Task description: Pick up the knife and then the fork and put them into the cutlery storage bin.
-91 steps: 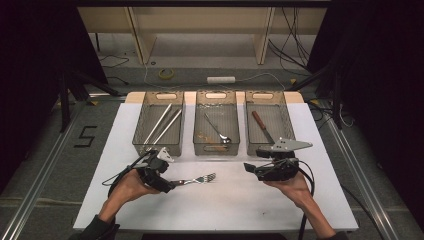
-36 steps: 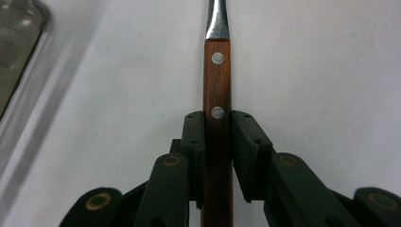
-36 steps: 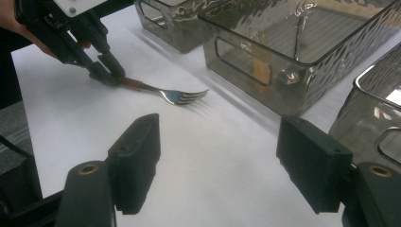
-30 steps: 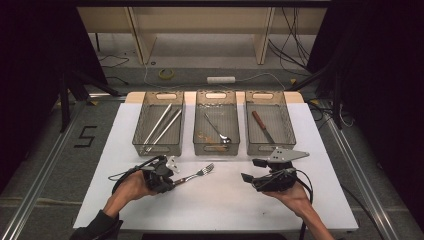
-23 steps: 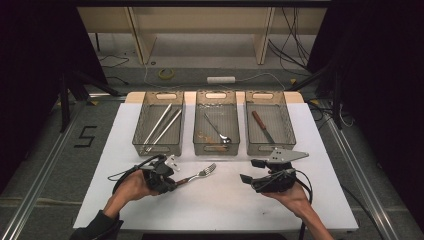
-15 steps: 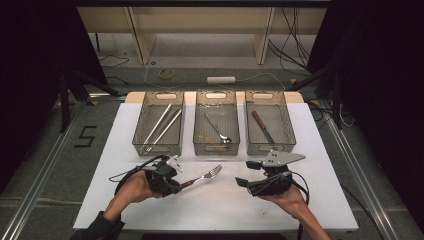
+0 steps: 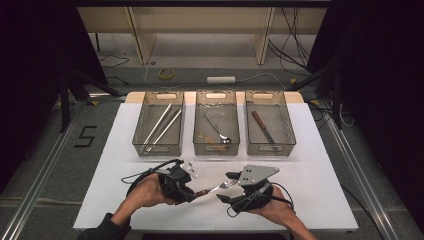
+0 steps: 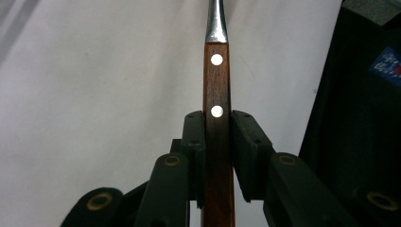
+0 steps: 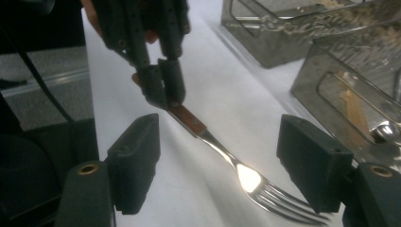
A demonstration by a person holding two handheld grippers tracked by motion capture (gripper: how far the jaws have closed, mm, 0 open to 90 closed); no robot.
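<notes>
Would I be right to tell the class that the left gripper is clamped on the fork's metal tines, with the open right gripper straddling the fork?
Not quite. The left gripper is clamped on the fork's wooden handle, as the left gripper view shows. The right gripper is indeed open, straddling the fork.

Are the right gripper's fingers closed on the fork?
No, the right gripper fingers stand wide apart, either side of the fork.
</notes>
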